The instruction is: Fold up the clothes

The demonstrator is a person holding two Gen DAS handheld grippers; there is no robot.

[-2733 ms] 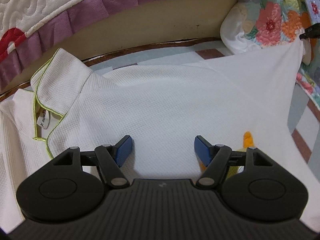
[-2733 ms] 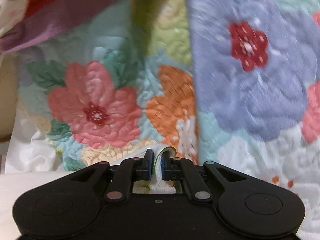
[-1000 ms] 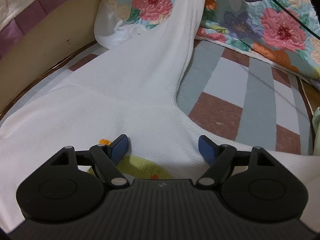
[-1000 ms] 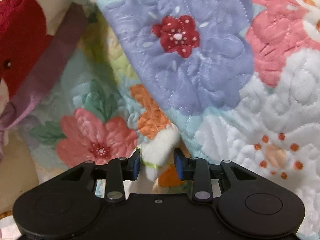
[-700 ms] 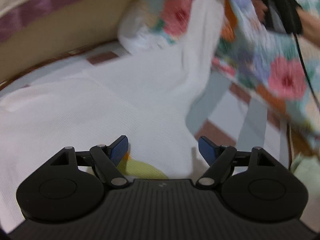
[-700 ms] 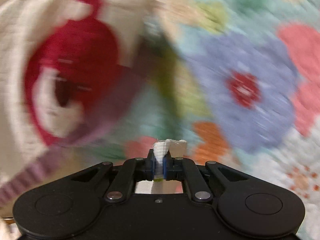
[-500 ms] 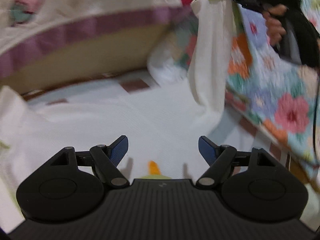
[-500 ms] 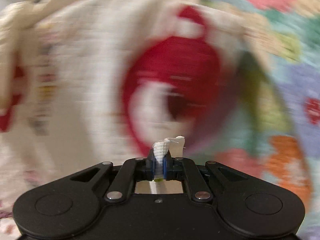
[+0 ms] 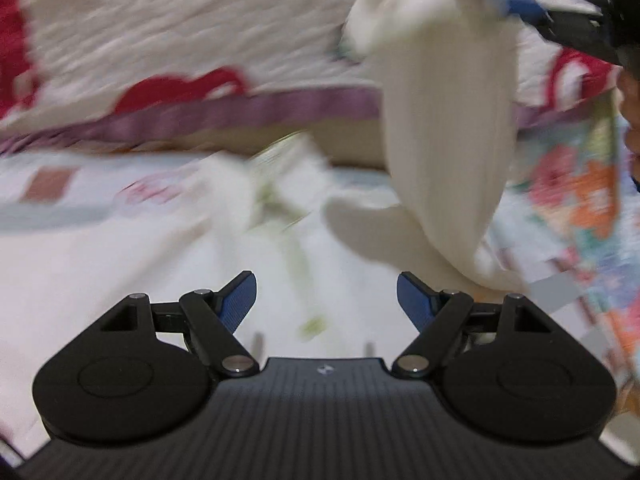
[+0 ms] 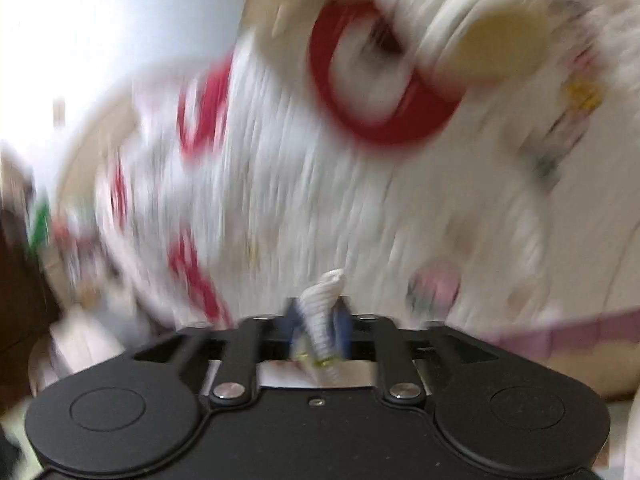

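Note:
A white waffle-knit shirt (image 9: 120,280) lies spread on the bed, its green-trimmed collar (image 9: 280,184) blurred ahead of me. My left gripper (image 9: 326,300) hovers over the shirt's body, open, with nothing between its blue pads. One sleeve (image 9: 444,140) is lifted and hangs in a long drape from my right gripper (image 9: 516,4) at the top right. In the right wrist view the sleeve's cuff end (image 10: 322,300) stands bunched between the pads of the right gripper (image 10: 320,320). Those jaws are opening, and the cloth still touches both pads.
A white quilt with red motifs and a purple frill (image 9: 200,40) rises behind the bed. A floral quilt (image 9: 580,200) lies bunched at the right. The patchwork sheet (image 9: 52,184) shows at the left. A person's hand (image 9: 628,92) is at the right edge.
The right gripper has swung leftward and upward, carrying the sleeve over the shirt, and its pads stand a little wider. The left gripper has turned toward the collar, still open.

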